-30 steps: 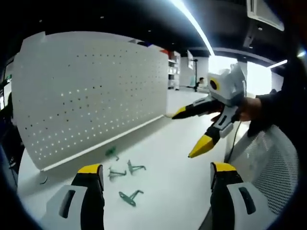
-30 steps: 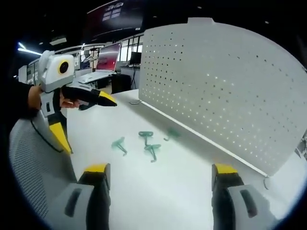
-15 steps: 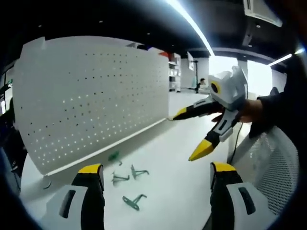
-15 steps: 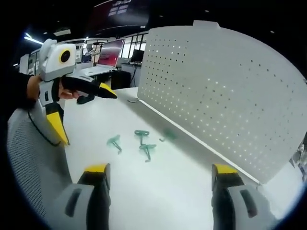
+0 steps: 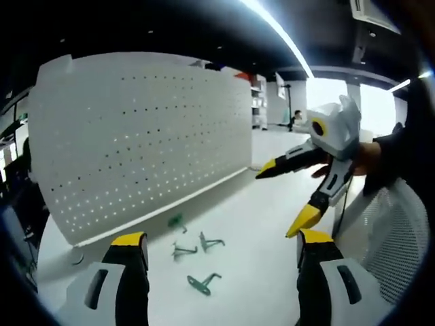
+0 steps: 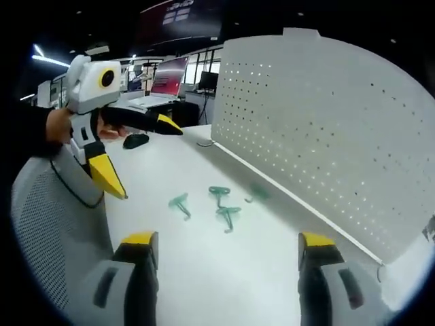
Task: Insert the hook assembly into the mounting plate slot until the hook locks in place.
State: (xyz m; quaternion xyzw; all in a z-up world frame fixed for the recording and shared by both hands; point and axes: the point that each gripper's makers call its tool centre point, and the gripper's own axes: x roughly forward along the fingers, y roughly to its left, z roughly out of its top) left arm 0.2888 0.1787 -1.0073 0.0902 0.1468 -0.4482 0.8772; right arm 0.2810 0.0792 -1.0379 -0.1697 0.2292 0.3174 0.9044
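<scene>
A white perforated mounting plate [image 5: 136, 136] stands upright on the white table [image 5: 265, 272]; the right gripper view has the same plate [image 6: 326, 122] at its right. Several green hooks lie loose on the table in front of it: one hook [image 5: 202, 284] nearest me, a pair [image 5: 197, 246] behind it, and another [image 5: 177, 221] by the plate's foot. In the right gripper view the hooks [image 6: 224, 207] lie mid-table. My left gripper [image 5: 221, 244] is open and empty, seen also [image 6: 146, 159] held by a hand. My right gripper [image 6: 226, 241] is open and empty, and it [image 5: 282, 200] hovers above the table.
A grey mesh chair back [image 5: 394, 244] stands at the table's near side, seen also [image 6: 47, 231]. A black computer mouse [image 6: 136, 140] and a monitor [image 6: 170, 75] sit at the table's far end. A small round foot [image 5: 77, 256] sits by the plate's corner.
Both cameras have shifted a little, so the plate and hooks slid in view. The hooks lie where they were. Both grippers stay open above the table.
</scene>
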